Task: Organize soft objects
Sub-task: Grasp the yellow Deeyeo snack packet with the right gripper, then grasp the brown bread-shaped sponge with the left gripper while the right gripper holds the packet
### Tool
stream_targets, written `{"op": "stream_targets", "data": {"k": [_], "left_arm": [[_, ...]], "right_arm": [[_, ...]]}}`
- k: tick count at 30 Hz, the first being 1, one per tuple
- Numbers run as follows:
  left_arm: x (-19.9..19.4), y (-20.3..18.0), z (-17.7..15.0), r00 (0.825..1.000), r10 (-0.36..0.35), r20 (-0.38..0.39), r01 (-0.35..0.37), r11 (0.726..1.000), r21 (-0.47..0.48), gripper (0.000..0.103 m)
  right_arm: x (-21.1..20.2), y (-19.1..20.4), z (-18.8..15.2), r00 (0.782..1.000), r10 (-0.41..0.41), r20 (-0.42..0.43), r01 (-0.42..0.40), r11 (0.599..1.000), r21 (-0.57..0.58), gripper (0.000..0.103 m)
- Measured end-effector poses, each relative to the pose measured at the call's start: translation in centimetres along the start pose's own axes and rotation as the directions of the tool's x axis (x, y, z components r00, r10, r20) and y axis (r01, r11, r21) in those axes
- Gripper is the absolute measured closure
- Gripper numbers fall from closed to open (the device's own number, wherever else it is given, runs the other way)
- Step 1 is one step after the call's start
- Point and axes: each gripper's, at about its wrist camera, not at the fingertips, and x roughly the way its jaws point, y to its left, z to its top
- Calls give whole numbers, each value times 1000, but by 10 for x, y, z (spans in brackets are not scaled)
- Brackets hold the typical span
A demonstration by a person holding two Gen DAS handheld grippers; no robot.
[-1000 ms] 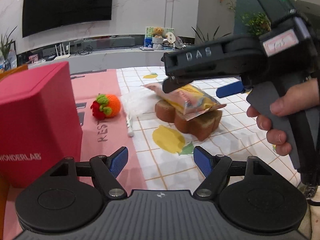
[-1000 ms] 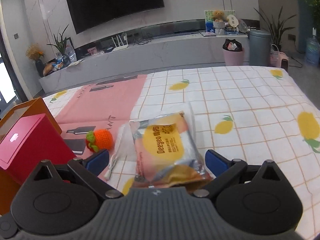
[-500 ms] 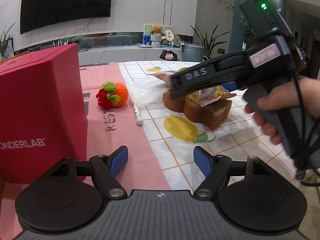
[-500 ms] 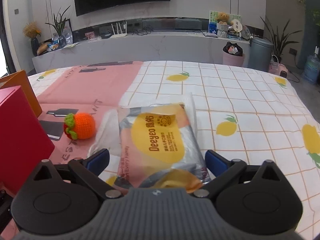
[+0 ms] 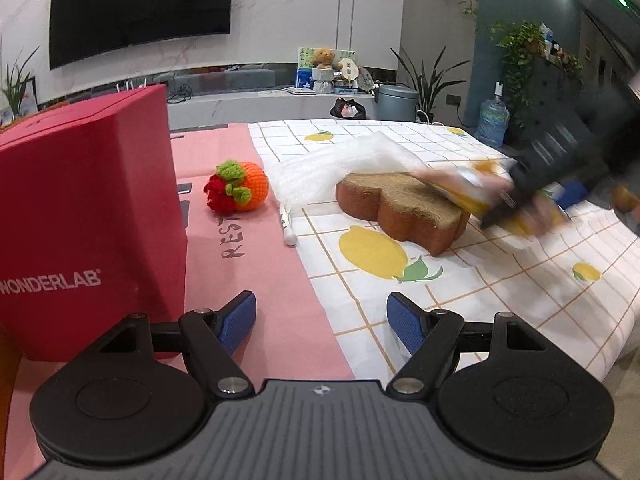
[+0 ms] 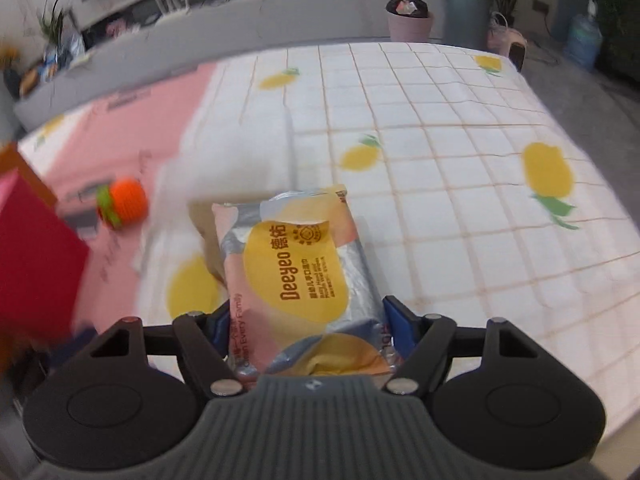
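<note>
Closing right claw [image 6: 308,322]; wipes pack [image 6: 296,276] between blue pads, touching both.

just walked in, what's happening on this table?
A person with two handheld grippers is sorting soft items. The right gripper has just been closing its jaws on a pink-and-yellow Deeyeo wipes pack, which lies between its pads and partly on a brown bread-shaped sponge. The left gripper hangs open and empty beside a red Wonderlab box. An orange crocheted fruit and a clear plastic bag lie on the lemon-print tablecloth.
</note>
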Motion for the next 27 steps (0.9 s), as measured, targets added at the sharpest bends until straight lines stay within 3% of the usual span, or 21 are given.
{"op": "stream_targets", "data": {"k": [3,6,9,14,17,23,27], "left_arm": [[1,-1,0,1000,12,-3,-12,1000,7,16],[2,-8,0,999,47,-10,-46,998,47,16],[3,-13,6,998,58,-34,-56,997,53,16],[-1,-15,24,998,12,-54,-13,1000,-24,16],[1,-19,37,997,-7,-77,3,999,-52,16],[14,-42,67,993,46,-107,-46,999,2,16],[33,-52,87,984,19,-176,-25,999,-33,16]], "right_arm": [[2,-11,-13,996,-26,-86,25,999,-20,32],[7,-15,-18,992,-42,-120,38,998,-42,36],[11,-9,-12,992,-59,-115,45,992,-121,36],[20,-14,-7,992,-20,-121,8,995,-102,34],[28,-17,-3,993,16,-117,-25,997,-76,24],[31,-20,3,995,14,-103,-22,997,-69,37],[27,-33,2,993,36,-112,-40,999,-34,38]]}}
